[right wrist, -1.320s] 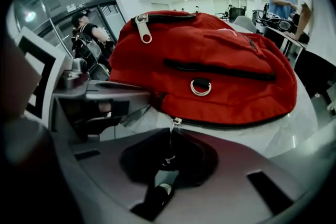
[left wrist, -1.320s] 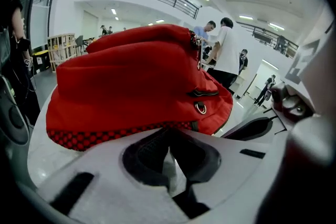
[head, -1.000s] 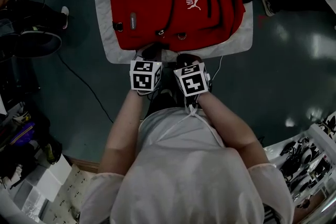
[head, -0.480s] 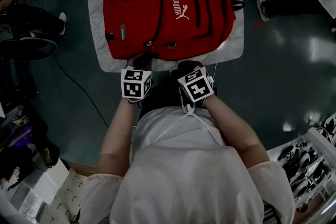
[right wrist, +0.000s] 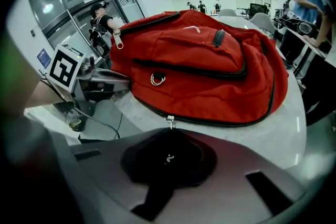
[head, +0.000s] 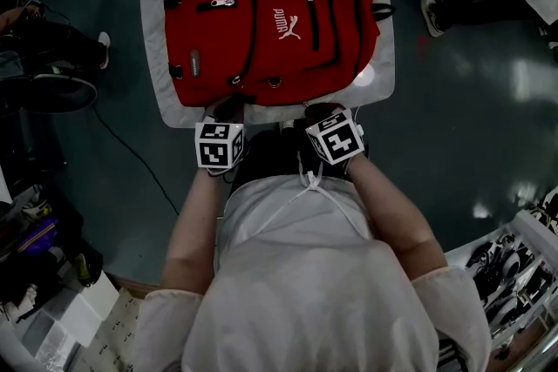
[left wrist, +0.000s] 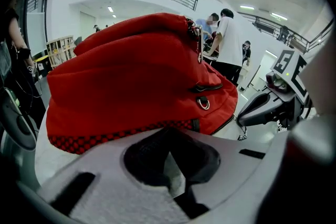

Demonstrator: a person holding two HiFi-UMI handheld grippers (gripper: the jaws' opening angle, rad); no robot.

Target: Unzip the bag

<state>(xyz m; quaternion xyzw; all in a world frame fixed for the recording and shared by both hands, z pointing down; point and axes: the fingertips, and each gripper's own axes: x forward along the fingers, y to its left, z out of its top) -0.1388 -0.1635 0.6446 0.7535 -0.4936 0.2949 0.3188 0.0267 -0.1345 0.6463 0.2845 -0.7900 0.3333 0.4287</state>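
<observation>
A red backpack (head: 261, 22) lies flat on a white table (head: 153, 13). It fills the left gripper view (left wrist: 136, 71) and the right gripper view (right wrist: 210, 65). My right gripper (head: 318, 111) is at the bag's near edge, shut on the small metal zipper pull (right wrist: 169, 122) of the black zip that runs along the bag's base. My left gripper (head: 228, 107) sits against the near edge by the checkered trim (left wrist: 115, 136). Its jaws stand close together (left wrist: 170, 139), and whether they pinch fabric is hidden. Each gripper shows in the other's view: the right gripper (left wrist: 262, 110) and the left gripper (right wrist: 100, 81).
The table is barely wider than the bag, and my body stands against its near edge. A cable (head: 139, 144) runs over the dark floor on the left. People's shoes (head: 432, 13) are near the table's right side, and several people (left wrist: 228, 39) stand beyond it.
The two grippers have drawn apart. The right one has slid to the right along the bag's near edge, while the left one stays at the same spot on the bag. The head view has shifted.
</observation>
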